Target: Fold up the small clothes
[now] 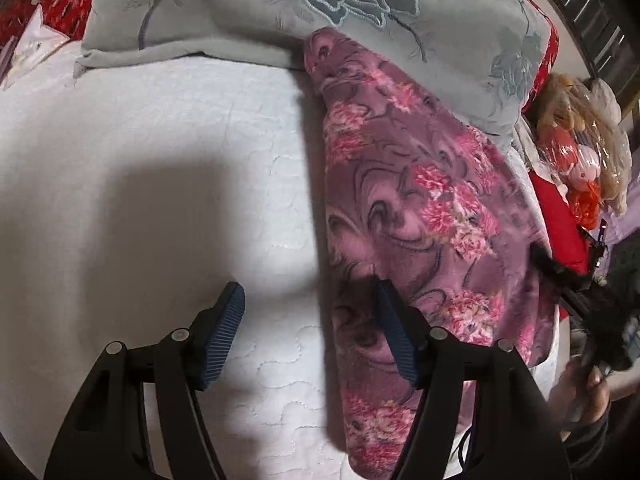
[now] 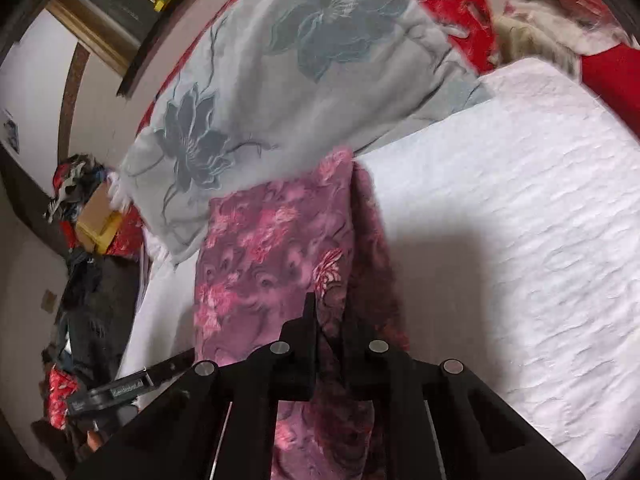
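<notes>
Garment, purple floral fleece, lies on white quilted bed, long axis running from the near edge up to the grey flowered pillow, far end tucked against it. Right tool clenched on the garment's near end, a raised fold between its fingers. Left tool released, straddling the garment's left edge; right one nearer.

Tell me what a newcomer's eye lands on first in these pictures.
First the purple flowered garment, lying lengthwise on the white quilted bed, its far end under the grey flowered pillow. Next, the right gripper, shut on a raised fold of that garment, and the left gripper, open with one finger above the cloth's edge.
</notes>
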{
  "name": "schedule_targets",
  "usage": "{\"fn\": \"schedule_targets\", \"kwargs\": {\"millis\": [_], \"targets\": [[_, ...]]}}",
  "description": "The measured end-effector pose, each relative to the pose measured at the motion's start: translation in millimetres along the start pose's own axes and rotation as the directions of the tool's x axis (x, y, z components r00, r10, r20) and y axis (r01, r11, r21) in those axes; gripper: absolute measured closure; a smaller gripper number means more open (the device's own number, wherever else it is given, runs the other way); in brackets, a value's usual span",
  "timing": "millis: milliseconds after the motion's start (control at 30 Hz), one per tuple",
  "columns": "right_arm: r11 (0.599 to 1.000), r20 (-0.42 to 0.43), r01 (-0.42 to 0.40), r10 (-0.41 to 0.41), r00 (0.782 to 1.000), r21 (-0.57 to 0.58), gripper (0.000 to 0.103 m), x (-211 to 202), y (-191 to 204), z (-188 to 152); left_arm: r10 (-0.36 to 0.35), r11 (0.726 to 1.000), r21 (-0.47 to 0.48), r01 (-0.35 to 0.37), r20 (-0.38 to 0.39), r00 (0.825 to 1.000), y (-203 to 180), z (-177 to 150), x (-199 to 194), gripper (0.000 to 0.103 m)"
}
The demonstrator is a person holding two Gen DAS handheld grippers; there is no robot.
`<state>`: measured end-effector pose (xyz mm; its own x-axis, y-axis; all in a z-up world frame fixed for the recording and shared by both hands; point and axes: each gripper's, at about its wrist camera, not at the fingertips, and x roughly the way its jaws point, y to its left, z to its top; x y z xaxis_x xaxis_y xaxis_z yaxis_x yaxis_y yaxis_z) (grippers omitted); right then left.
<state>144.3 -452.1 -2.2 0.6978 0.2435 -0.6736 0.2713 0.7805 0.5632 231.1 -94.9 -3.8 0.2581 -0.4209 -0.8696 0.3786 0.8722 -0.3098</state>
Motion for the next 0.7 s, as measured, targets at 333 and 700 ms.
{"fn": "schedule_targets", "kwargs": {"millis": [333, 700], "targets": [[0.997, -0.120, 0.048, -0.041, 0.992, 0.056, 0.057, -10.5, 3.2, -46.5, -0.089, 0.993, 0.065, 0.097, -0.113, 0.990, -8.5, -20.8, -9.1, 0.037], [0.986, -0.124, 0.159, -0.152, 0.981, 0.047, 0.097, -21.1, -23.3, -60.7, -0.014, 0.979, 0.198, 0.042, -0.143, 0.990, -20.1, -35.5, -7.5, 0.037]]}}
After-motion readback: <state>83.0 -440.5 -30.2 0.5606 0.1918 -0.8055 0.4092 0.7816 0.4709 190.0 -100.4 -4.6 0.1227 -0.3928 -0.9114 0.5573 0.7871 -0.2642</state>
